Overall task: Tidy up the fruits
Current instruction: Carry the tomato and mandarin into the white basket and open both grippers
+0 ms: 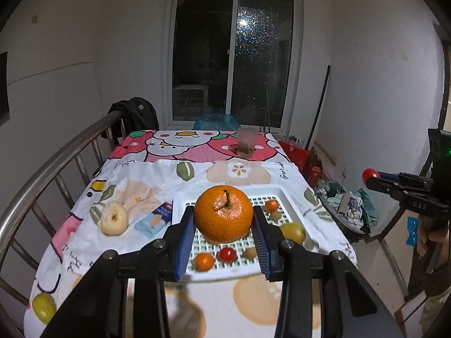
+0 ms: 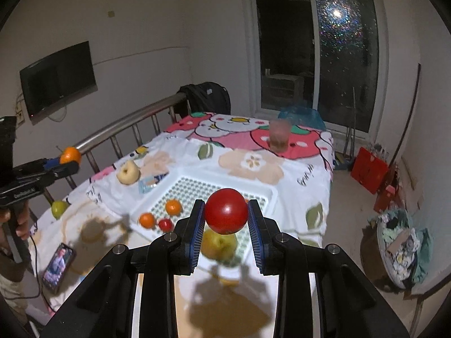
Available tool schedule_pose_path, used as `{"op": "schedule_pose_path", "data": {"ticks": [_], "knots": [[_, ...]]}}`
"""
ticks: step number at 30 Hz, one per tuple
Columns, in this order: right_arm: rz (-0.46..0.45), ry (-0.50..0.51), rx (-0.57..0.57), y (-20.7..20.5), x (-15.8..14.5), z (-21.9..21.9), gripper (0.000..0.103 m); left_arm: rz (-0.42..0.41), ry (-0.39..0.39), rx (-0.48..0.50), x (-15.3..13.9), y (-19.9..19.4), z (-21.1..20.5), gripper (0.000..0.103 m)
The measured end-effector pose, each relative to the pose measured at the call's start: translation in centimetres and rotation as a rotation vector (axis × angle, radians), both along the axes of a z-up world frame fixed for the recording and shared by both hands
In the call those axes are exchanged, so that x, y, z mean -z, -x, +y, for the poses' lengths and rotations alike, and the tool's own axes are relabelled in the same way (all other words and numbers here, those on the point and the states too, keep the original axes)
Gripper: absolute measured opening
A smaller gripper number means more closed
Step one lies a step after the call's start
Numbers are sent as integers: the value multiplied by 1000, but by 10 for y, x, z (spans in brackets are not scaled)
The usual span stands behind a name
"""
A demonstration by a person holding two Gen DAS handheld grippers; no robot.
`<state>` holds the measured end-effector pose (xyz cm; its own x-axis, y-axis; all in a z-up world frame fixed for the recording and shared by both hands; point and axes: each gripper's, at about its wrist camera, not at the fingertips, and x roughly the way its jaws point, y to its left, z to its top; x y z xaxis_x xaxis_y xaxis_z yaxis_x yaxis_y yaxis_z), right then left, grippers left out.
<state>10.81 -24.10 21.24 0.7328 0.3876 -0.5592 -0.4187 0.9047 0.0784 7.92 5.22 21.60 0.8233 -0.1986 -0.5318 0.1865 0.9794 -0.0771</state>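
My left gripper (image 1: 224,222) is shut on a large orange (image 1: 223,214) with a stem, held above the white perforated tray (image 1: 180,200). My right gripper (image 2: 225,219) is shut on a red apple (image 2: 226,210) above the tray's near edge (image 2: 146,211). In the tray lie small oranges (image 2: 172,207), a red cherry tomato (image 2: 165,224) and a yellow-green pear (image 2: 220,243). A pale pear (image 1: 114,219) and a green fruit (image 1: 43,308) lie on the cloth left of the tray. The right gripper shows in the left wrist view (image 1: 375,181), the left one in the right wrist view (image 2: 66,162).
A plastic cup (image 1: 247,142) stands at the table's far end. A blue packet (image 1: 154,219) lies beside the tray. A phone (image 2: 57,264) lies at the near left. A metal rail (image 1: 50,163) runs along the left side. A rubbish bin (image 2: 400,253) stands on the floor at right.
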Motion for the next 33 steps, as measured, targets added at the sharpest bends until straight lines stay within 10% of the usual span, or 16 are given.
{"op": "schedule_pose_path", "data": {"ticks": [8, 19, 33], "knots": [[88, 14, -39, -71, 12, 51, 29, 125, 18, -51, 26, -81, -4, 42], [341, 121, -28, -169, 114, 103, 29, 343, -18, -104, 106, -173, -22, 42], [510, 218, -38, -209, 179, 116, 30, 549, 29, -146, 189, -228, -19, 42]]}}
